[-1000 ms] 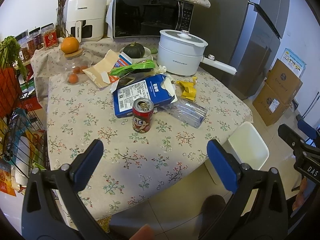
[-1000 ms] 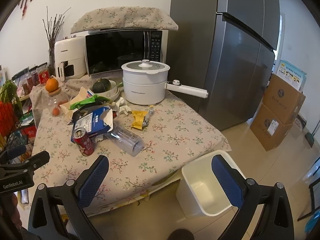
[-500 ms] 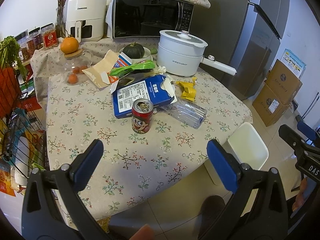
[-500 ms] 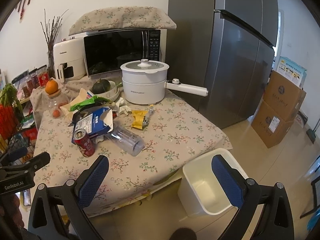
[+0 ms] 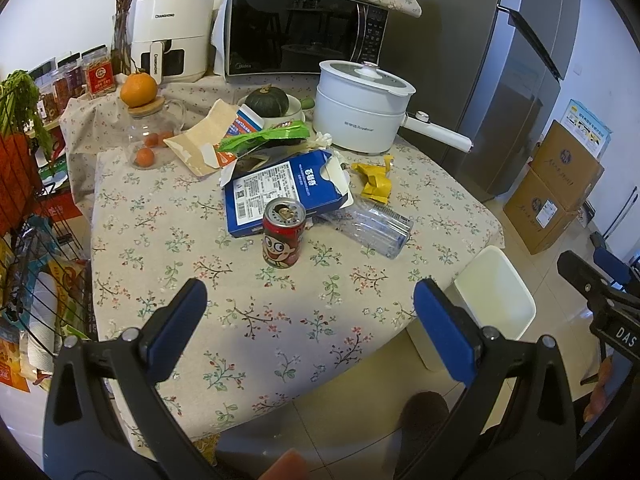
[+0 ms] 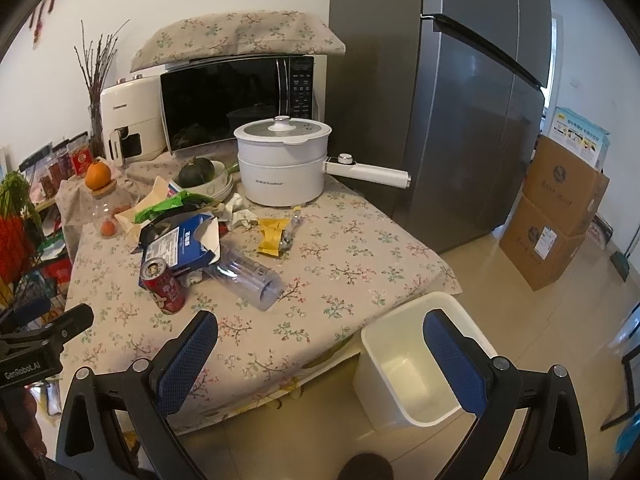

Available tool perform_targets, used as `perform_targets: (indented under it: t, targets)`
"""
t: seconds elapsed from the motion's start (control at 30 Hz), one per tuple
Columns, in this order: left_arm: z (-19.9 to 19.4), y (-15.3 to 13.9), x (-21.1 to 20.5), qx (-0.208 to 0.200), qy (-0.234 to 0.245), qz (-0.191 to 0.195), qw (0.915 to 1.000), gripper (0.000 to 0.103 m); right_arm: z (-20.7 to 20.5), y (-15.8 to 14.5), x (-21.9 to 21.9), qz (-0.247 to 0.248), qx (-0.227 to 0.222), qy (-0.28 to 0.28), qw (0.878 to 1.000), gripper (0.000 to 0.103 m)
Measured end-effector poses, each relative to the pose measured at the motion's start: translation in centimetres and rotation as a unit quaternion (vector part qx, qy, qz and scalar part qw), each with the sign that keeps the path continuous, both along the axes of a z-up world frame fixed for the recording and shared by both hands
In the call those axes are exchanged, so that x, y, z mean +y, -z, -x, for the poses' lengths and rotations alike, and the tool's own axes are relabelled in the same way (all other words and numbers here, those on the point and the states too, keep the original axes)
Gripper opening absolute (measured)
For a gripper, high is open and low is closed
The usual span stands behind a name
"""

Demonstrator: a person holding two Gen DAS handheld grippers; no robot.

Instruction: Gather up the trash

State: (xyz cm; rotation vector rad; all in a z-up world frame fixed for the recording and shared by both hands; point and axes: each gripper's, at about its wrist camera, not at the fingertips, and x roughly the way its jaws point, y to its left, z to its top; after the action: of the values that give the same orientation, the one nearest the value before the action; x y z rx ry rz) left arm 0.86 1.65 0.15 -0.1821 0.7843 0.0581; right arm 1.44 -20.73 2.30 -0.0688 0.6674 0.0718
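Trash lies on the flowered table [image 5: 168,240]: a red can [image 5: 283,232] upright, a torn blue box [image 5: 280,192], a clear plastic bottle [image 5: 376,224] on its side, a yellow wrapper [image 5: 374,184], a green bag [image 5: 264,140], a brown paper bag [image 5: 200,140] and crumpled tissue [image 6: 242,216]. A white bin [image 6: 412,364] stands on the floor at the table's right corner. My left gripper [image 5: 310,320] is open and empty, short of the can. My right gripper [image 6: 320,352] is open and empty, between the table edge and the bin.
A white pot [image 5: 360,112] with a long handle, a microwave [image 5: 300,32], an air fryer [image 5: 172,36], a squash in a bowl [image 5: 266,100] and a glass jar topped by an orange [image 5: 140,120] stand at the back. A fridge [image 6: 460,100], cardboard boxes [image 6: 560,208] and a wire rack [image 5: 24,208] flank the table.
Both grippers have shifted only slightly; the right wrist view has drifted a little toward the table and bin. Nothing on the table has moved.
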Motion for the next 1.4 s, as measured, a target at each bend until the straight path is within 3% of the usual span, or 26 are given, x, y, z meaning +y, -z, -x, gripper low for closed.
perform_targets:
  t: [1.0, 1.4]
  targets:
    - [-0.5, 0.6, 0.3, 0.005, 0.004, -0.003, 1.0000, 0.103, -1.0, 0.8, 0.7, 0.007, 0.005, -0.015, 1.000, 0.103]
    - [-3.5, 2.2, 2.9, -0.007, 0.006, -0.009, 0.9999, 0.103, -5.0, 1.5, 0.7, 0.009, 0.013, -0.018, 1.000, 0.103]
